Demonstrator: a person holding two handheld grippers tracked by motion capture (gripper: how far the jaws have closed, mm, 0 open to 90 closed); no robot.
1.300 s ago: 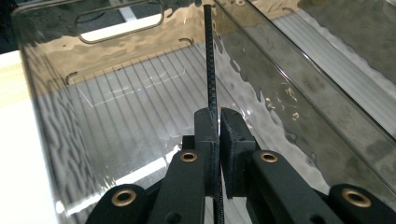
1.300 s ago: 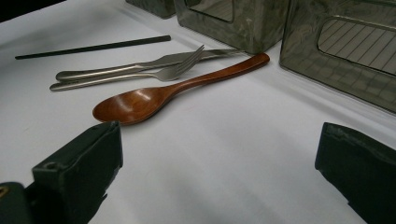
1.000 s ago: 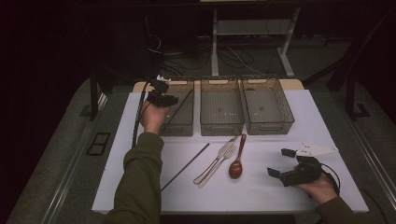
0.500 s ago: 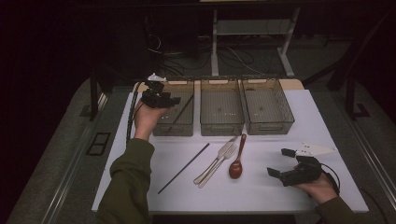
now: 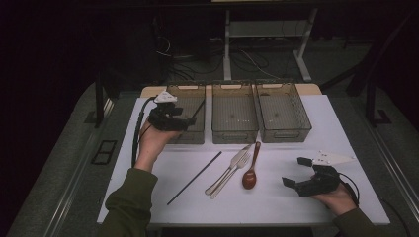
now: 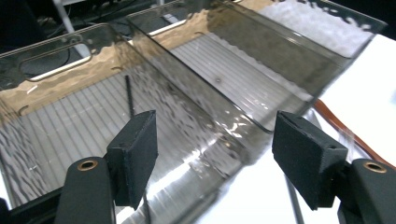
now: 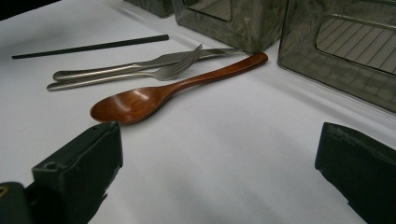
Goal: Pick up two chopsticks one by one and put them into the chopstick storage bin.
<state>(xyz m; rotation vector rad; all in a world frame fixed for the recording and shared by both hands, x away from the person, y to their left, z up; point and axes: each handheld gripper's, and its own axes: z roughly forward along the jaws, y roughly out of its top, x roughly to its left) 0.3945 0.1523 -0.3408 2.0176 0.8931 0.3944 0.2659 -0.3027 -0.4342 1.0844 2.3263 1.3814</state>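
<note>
My left gripper (image 5: 186, 121) hovers over the near end of the left clear bin (image 5: 185, 88). Its jaws have just been opening and stand open with nothing between them (image 6: 215, 135). A black chopstick (image 6: 129, 95) lies inside that bin, leaning toward its far right corner (image 5: 198, 109). A second black chopstick (image 5: 195, 177) lies on the white table, left of a fork (image 5: 232, 174), a knife (image 5: 225, 174) and a wooden spoon (image 5: 250, 173). My right gripper (image 5: 295, 171) rests open near the front right, facing the spoon (image 7: 154, 95) with its jaws wide (image 7: 219, 158).
A middle bin (image 5: 234, 133) and a right bin (image 5: 284, 134) stand beside the left one along the back of the table (image 5: 276, 207). Both hold nothing. Table legs and cables fill the dark floor behind.
My left gripper has drawn back from the far part of the left bin toward the person and its jaws have spread. The chopstick stays in the bin. The right gripper has kept still.
</note>
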